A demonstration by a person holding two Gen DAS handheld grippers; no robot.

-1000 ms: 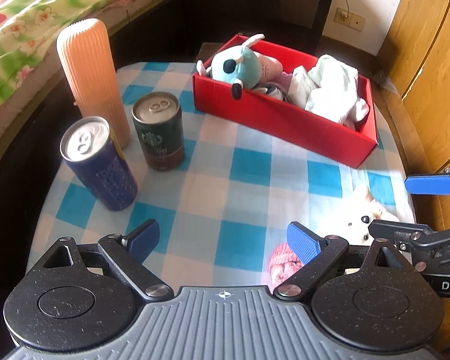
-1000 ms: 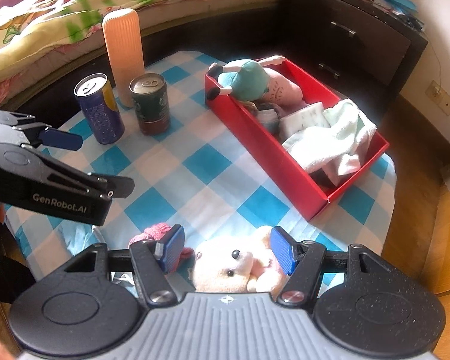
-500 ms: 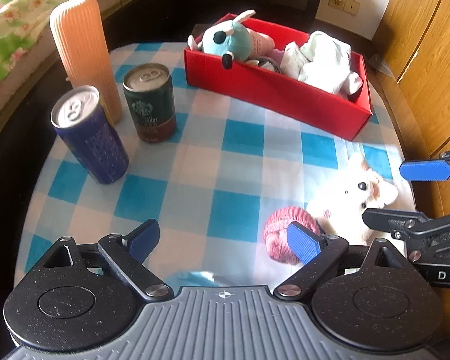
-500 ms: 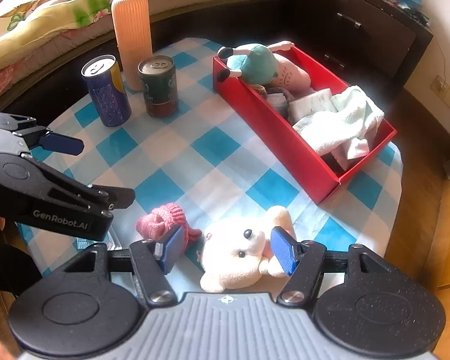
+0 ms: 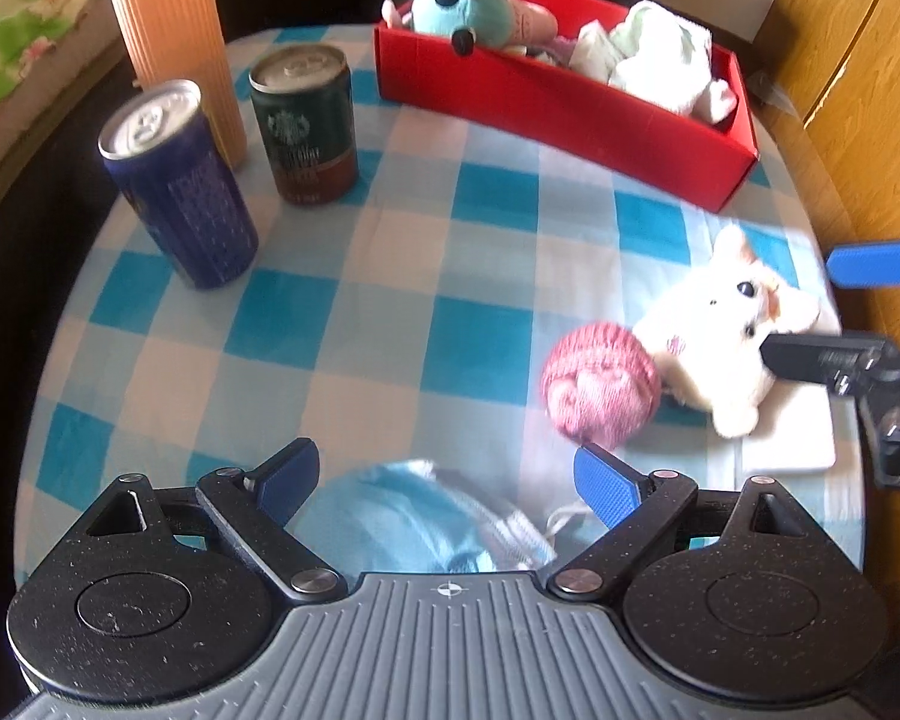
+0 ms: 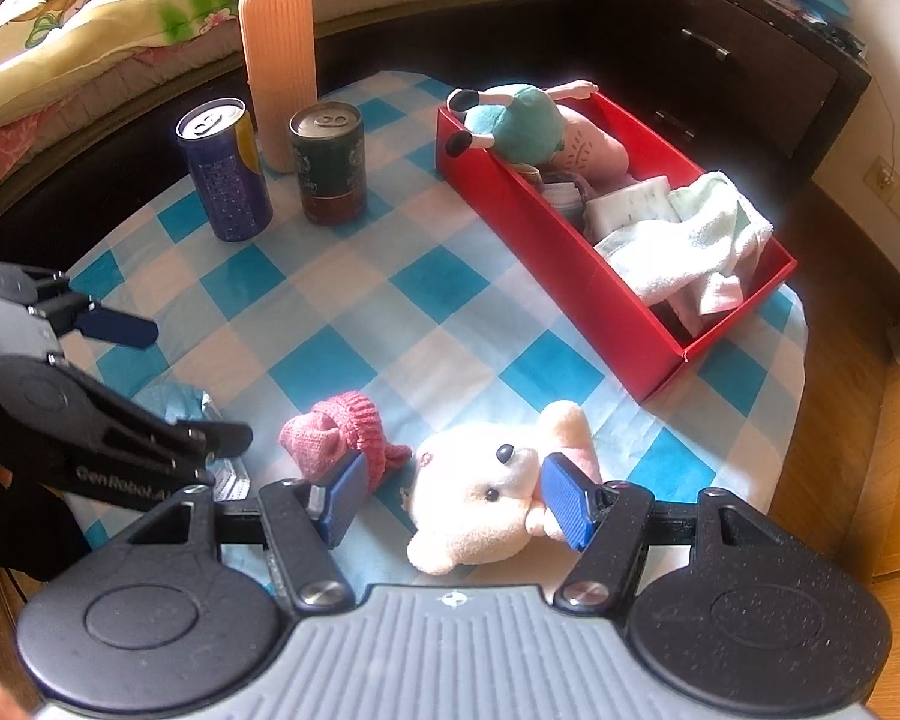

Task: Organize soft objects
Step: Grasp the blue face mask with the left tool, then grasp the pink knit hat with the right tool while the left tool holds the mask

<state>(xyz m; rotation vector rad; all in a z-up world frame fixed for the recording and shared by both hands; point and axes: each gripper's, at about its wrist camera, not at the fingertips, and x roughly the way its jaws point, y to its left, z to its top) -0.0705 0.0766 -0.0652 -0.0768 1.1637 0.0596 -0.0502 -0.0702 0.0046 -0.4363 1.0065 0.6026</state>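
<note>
A white plush bear (image 6: 480,495) lies on the checked tablecloth between the open fingers of my right gripper (image 6: 453,501); it also shows in the left wrist view (image 5: 720,336). A pink knitted hat (image 5: 600,390) lies just left of the bear and shows in the right wrist view (image 6: 342,435). My left gripper (image 5: 447,483) is open above a light blue face mask (image 5: 414,525) at the table's near edge. A red box (image 5: 570,102) at the far side holds a teal plush (image 5: 468,3) and white towels (image 5: 660,54).
An orange ribbed bottle (image 5: 174,36), a blue can (image 5: 177,186) and a dark green can (image 5: 306,126) stand at the far left. A bed lies behind on the left, a dark dresser behind, and a wooden cabinet (image 5: 846,60) on the right.
Both grippers have drawn back toward the near edge. The pink hat and the blue mask have come into the left view. The bear now sits farther out between the right fingers.
</note>
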